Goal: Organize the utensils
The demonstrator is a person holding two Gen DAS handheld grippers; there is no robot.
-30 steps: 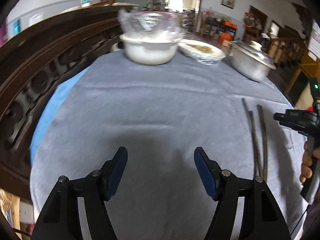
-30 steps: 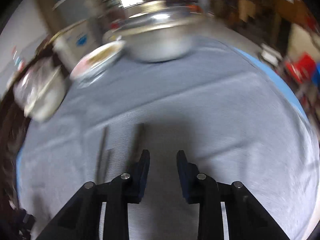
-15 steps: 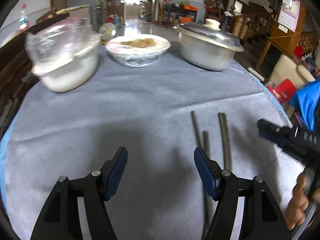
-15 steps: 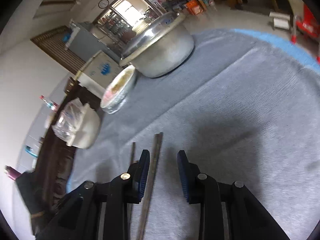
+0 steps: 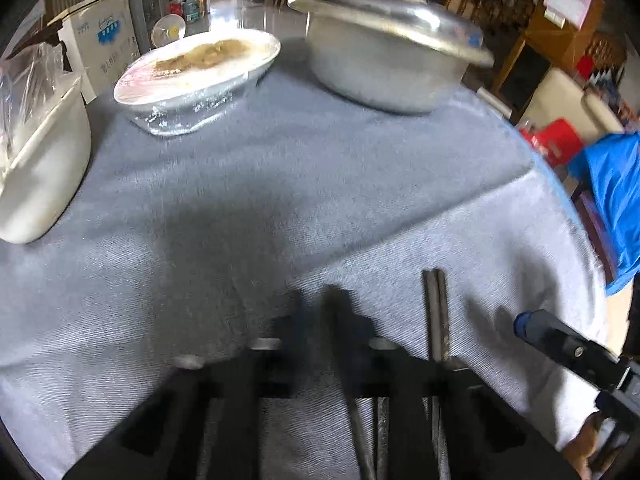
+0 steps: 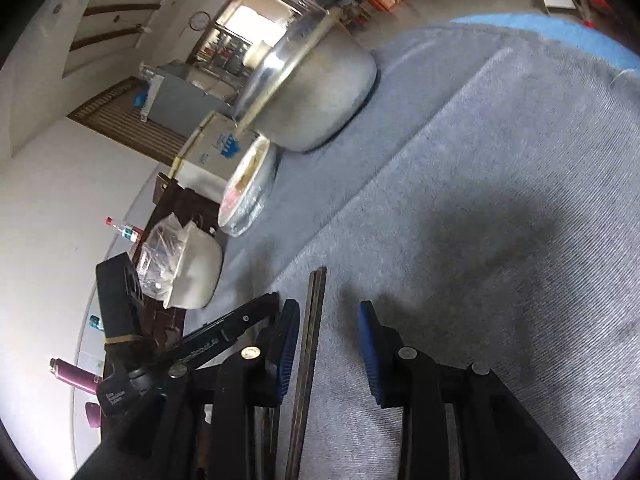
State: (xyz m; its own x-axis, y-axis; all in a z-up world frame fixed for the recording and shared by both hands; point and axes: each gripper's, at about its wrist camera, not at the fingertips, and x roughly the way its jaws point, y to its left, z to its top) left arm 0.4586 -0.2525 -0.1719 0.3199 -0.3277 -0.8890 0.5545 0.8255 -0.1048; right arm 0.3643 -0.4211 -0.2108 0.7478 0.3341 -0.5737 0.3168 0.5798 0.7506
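The chopsticks (image 6: 310, 344) lay flat on the gray cloth (image 5: 320, 184), and this looked like the picking-up step. In the right wrist view one dark pair sat between the fingers of the right gripper (image 6: 330, 340), close to its left pad; the fingers were apart and not yet pinching. Next it would need to close on the pair. The left gripper (image 5: 328, 320), blurry, was shut tight, with sticks under it, though I could not tell if it held any. Farther ahead stood one metal pot (image 5: 384, 52), one covered dish (image 5: 196, 76) and one white bowl (image 5: 40, 176).
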